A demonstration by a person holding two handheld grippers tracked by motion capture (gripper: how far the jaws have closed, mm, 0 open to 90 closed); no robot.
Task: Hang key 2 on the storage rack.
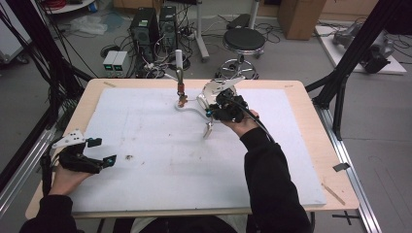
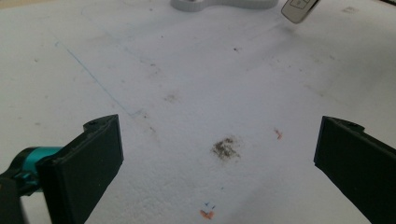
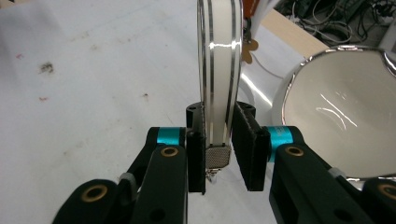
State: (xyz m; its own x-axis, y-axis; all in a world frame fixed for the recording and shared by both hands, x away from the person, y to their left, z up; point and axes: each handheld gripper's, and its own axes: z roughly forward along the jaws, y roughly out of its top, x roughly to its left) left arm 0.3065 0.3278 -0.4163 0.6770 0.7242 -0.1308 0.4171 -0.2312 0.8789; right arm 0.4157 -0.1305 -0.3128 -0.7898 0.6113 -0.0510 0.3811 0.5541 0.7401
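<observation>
White sheeting covers the counter, with computer towers, cables and a stool on the floor beyond it. Seen close in the right gripper view, the right claw is pinched on the narrow edge of a white, chrome-rimmed handle, held upright between its pads; a small knurled metal tip pokes out at the bottom. Beside it that view shows a shiny round bowl. From the high view, the right claw is at the far middle of the counter, the white curved piece running to a small stand. Near the left edge the left claw rests spread, holding nothing. Its own view shows the left claw over a dark smudge.
</observation>
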